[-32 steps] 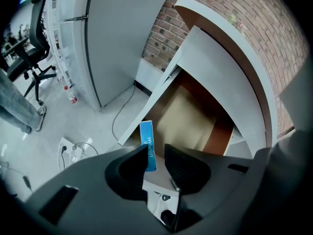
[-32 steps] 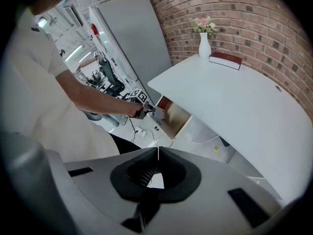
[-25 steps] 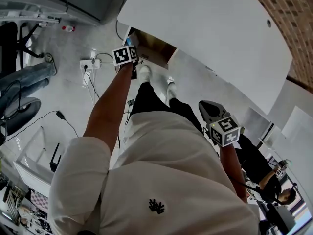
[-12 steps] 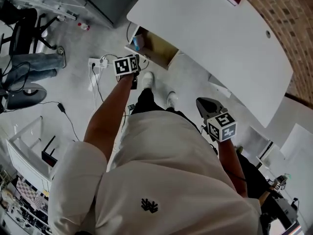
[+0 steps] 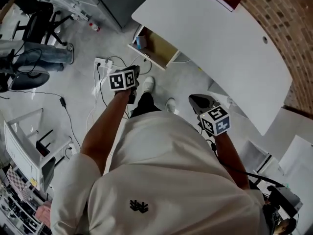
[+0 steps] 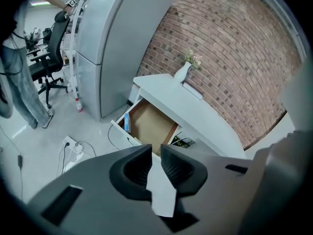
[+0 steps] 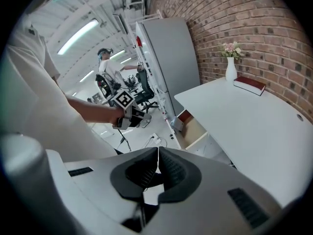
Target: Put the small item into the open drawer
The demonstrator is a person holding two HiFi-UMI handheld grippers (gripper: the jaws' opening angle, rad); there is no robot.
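There are two tools, one in each hand. The left tool (image 6: 155,153) has its jaws a little apart and holds nothing. The right tool (image 7: 157,153) is closed and empty. One drawer (image 6: 154,126) is open under the table (image 6: 195,112). One small blue item (image 6: 127,122) lies in the drawer's left front corner, with its long side running roughly front to back.

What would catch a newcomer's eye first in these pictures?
The open drawer under the white desk stands out, with a small blue item at one end. The left gripper hangs over the floor cables just short of it, fingers slightly apart. The right gripper, fingers together, is near the desk's edge.
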